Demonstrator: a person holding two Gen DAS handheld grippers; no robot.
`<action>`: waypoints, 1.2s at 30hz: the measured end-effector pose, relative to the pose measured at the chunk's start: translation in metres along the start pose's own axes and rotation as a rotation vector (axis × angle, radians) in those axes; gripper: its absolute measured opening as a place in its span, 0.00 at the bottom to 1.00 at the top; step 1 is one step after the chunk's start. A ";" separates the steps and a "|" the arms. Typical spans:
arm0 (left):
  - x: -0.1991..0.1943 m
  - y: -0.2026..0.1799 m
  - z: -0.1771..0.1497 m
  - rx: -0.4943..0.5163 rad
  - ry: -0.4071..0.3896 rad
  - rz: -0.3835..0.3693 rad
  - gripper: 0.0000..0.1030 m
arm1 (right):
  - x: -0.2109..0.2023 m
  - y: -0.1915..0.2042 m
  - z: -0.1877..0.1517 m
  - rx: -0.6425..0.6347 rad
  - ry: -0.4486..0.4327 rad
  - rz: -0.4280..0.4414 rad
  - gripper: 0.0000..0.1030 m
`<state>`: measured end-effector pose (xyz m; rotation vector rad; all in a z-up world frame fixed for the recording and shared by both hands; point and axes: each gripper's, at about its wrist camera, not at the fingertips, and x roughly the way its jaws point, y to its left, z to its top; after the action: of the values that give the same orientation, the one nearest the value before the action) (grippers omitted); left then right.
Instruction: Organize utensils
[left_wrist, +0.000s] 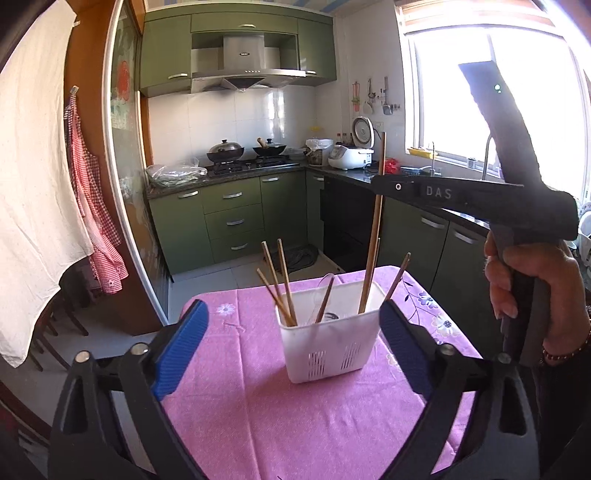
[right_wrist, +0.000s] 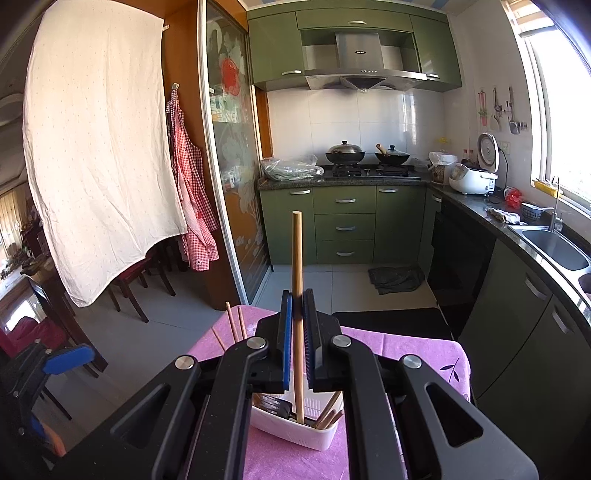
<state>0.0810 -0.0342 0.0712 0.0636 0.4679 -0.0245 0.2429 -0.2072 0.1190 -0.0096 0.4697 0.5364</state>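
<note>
A white slotted utensil basket stands on the pink flowered tablecloth and holds several wooden chopsticks and some darker utensils. My left gripper is open, its blue pads wide apart on either side of the basket's near face, touching nothing. A hand holds my right gripper above the basket, shut on a long wooden stick. The stick stands nearly upright with its lower end inside the basket. In the right wrist view, my right gripper clamps the stick over the basket.
The table's far edge drops to a tiled floor, with green kitchen cabinets and a stove with two woks beyond. A counter with a sink runs along the right. A white sheet and chairs are on the left.
</note>
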 end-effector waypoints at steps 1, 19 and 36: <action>-0.004 0.003 -0.007 -0.019 -0.007 0.013 0.91 | 0.003 0.001 -0.003 -0.004 0.004 -0.008 0.07; -0.005 0.001 -0.047 -0.037 0.039 0.018 0.93 | 0.038 0.005 -0.075 0.008 0.087 -0.028 0.22; -0.006 0.006 -0.090 -0.089 0.073 -0.020 0.93 | -0.115 0.004 -0.219 0.085 -0.053 -0.143 0.95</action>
<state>0.0356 -0.0219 -0.0062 -0.0278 0.5423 -0.0205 0.0602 -0.2885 -0.0263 0.0520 0.4357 0.3753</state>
